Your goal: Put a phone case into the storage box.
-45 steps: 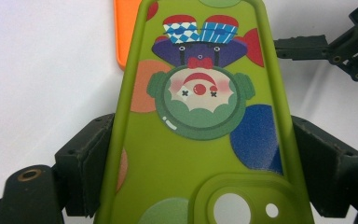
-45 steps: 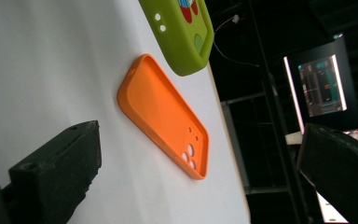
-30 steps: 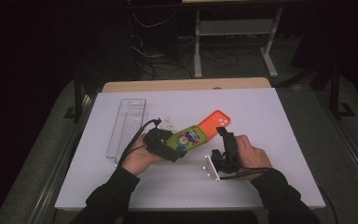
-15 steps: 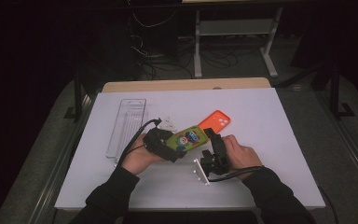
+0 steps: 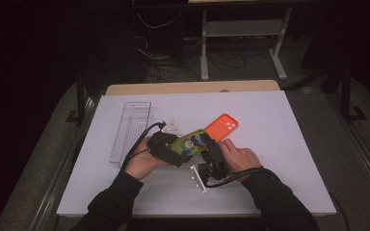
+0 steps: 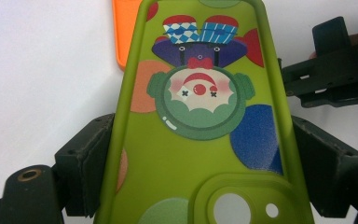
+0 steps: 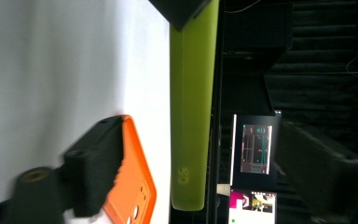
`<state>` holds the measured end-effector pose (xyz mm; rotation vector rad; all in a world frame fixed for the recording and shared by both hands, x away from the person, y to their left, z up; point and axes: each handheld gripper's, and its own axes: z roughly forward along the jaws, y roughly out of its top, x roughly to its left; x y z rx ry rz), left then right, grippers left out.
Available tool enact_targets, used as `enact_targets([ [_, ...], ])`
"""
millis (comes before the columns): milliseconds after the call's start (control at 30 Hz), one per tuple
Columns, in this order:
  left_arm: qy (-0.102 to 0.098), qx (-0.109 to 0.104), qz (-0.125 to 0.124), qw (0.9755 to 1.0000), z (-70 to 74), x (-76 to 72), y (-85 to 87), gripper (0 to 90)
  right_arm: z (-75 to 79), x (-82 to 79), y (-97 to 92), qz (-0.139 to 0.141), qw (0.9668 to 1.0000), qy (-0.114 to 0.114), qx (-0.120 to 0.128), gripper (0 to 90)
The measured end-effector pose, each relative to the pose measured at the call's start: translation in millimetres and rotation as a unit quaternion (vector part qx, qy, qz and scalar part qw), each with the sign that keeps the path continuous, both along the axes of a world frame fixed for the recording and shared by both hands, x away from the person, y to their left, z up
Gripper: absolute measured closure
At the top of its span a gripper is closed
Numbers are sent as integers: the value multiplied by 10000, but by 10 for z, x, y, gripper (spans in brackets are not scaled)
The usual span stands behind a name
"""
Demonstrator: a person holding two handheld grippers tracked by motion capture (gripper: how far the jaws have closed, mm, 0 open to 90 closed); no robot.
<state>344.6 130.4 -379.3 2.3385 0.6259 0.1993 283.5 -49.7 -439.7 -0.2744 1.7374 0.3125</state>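
Two phone cases are lying in play: the green case (image 6: pixel 200 135) is being held above the table (image 5: pixel 289 125), clamped across its width by the left gripper (image 6: pixel 200 158) near the camera cutout. The right gripper (image 7: pixel 200 154) has just been closing, its jaws straddling the case's far end edge-on without yet pressing. The case is looking light, thin and rubbery, likely bending if pulled, so gripping its stiffer side rims seems safest. The orange case (image 5: pixel 221 126) is resting on the table just beyond.

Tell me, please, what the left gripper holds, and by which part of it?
The left gripper holds the green phone case by its two long side edges, near the camera-hole end.
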Motion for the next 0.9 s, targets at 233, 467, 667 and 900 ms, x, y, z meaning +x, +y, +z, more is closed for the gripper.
enact_targets([
  [233,-2,-23,-19,10000,-6,-6,-6,153,-38,-64,17,-11,9998,140,103,397],
  [467,-36,27,-47,10000,-4,-10,-7,153,-74,-85,25,74,9998,157,79,582],
  [667,-25,11,-71,10000,-7,-11,-13,153,-66,-104,24,128,9998,131,-32,670],
  [900,-13,46,-108,9999,-15,-13,-29,153,-65,-112,19,185,9998,70,-10,734],
])
